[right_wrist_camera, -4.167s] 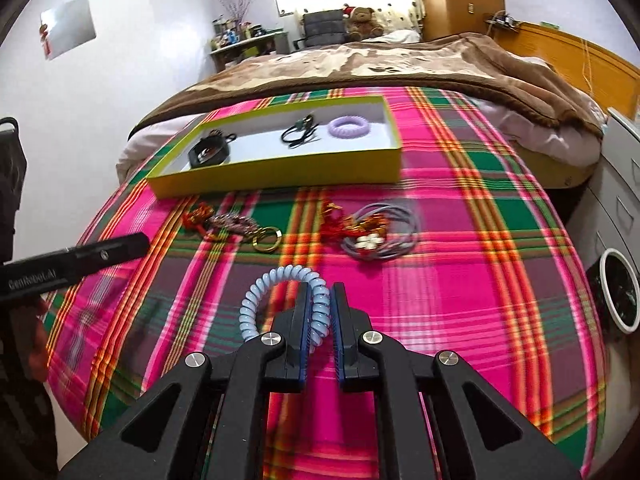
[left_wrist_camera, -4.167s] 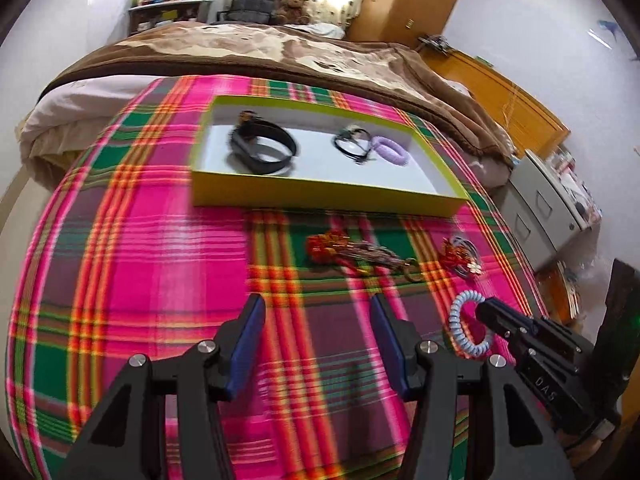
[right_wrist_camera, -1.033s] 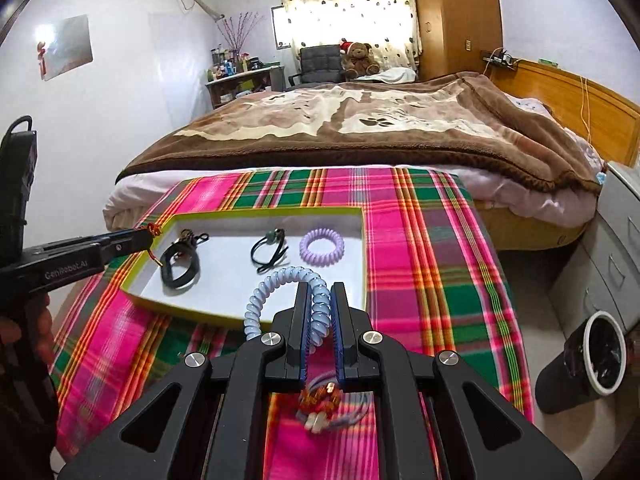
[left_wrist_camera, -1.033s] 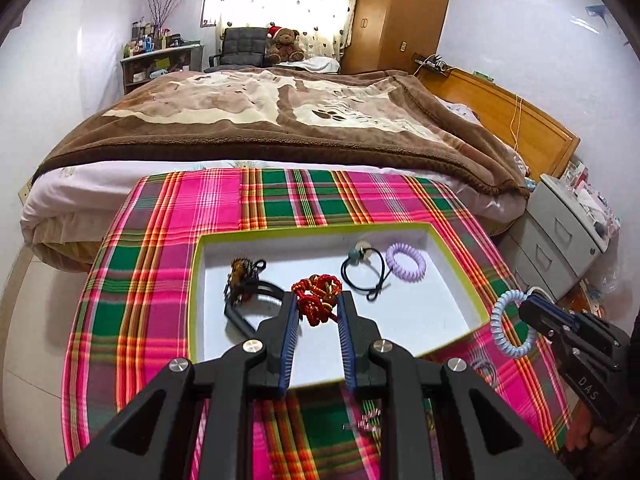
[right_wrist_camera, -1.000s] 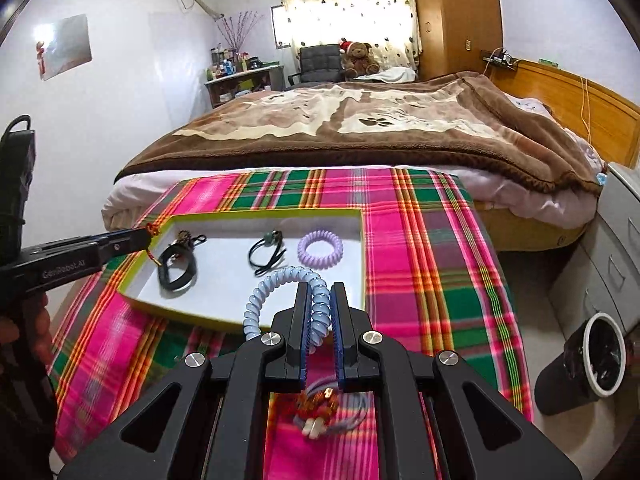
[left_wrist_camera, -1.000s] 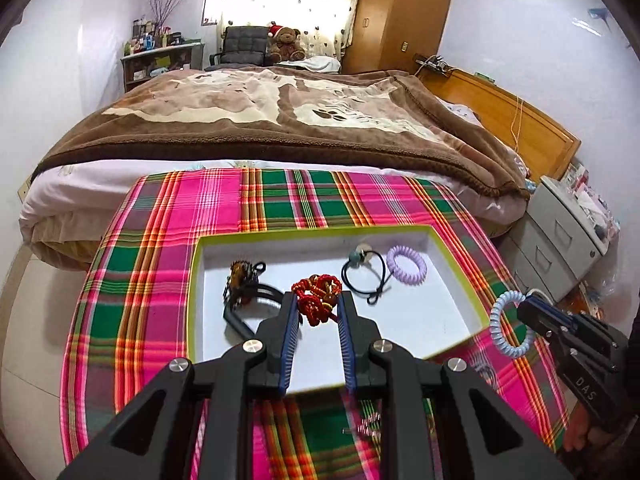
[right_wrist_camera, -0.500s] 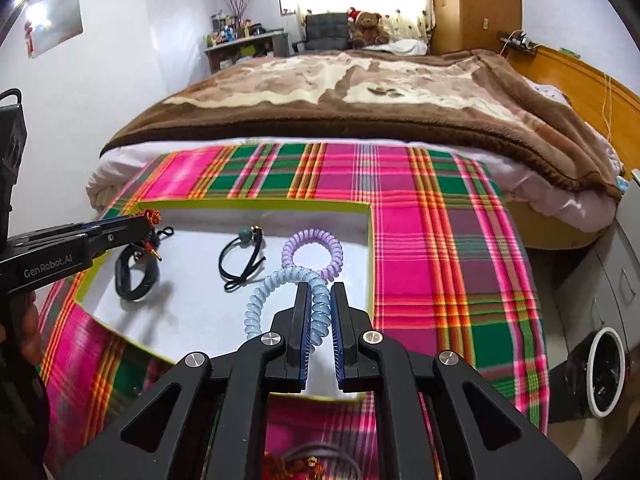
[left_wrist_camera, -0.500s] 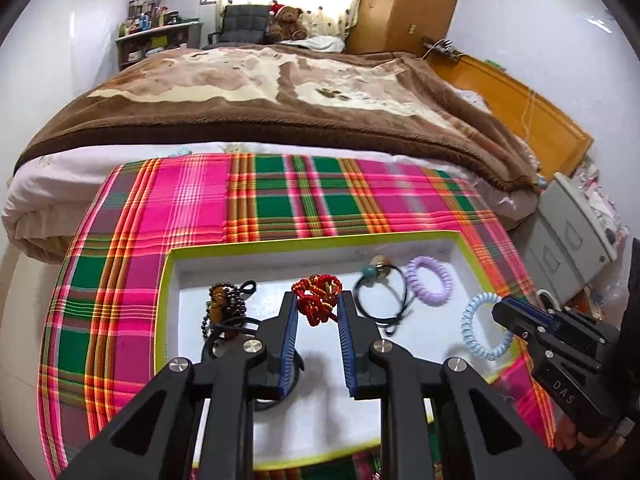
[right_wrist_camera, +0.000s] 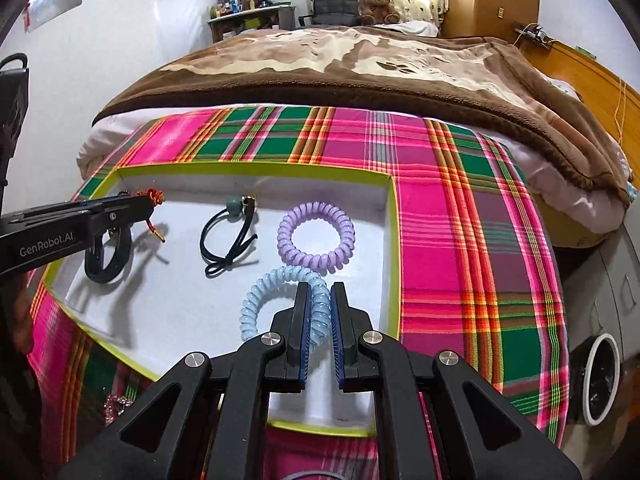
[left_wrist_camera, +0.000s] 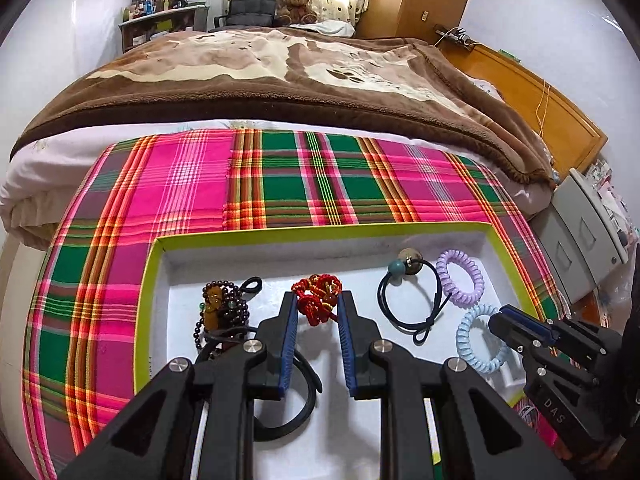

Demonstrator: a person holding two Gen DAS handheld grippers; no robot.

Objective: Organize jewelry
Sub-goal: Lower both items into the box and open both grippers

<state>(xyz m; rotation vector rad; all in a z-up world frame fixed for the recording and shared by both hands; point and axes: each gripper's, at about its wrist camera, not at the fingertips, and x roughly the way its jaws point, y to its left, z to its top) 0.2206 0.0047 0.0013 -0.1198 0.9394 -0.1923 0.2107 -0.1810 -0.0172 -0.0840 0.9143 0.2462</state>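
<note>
A white tray with a lime-green rim (left_wrist_camera: 149, 272) (right_wrist_camera: 394, 240) lies on the plaid cloth. My left gripper (left_wrist_camera: 317, 300) is shut on a red beaded bracelet (left_wrist_camera: 318, 300), held low over the tray's middle; it also shows in the right wrist view (right_wrist_camera: 154, 196). My right gripper (right_wrist_camera: 320, 292) is shut on a light blue spiral hair tie (right_wrist_camera: 276, 292) over the tray's right part, seen too in the left wrist view (left_wrist_camera: 478, 340). In the tray lie a purple spiral tie (right_wrist_camera: 316, 236), a black elastic with a teal bead (right_wrist_camera: 228, 236), a black band (right_wrist_camera: 108, 260) and a dark bead bracelet (left_wrist_camera: 220, 312).
The pink and green plaid cloth (left_wrist_camera: 280, 184) covers the table under the tray. A bed with a brown blanket (left_wrist_camera: 280, 72) stands beyond it. More jewelry lies on the cloth near the tray's front edge (right_wrist_camera: 116, 404). A grey drawer unit (left_wrist_camera: 588, 232) stands at the right.
Both grippers have moved forward and down over the tray, each still holding its piece. The tray now fills the lower part of both views.
</note>
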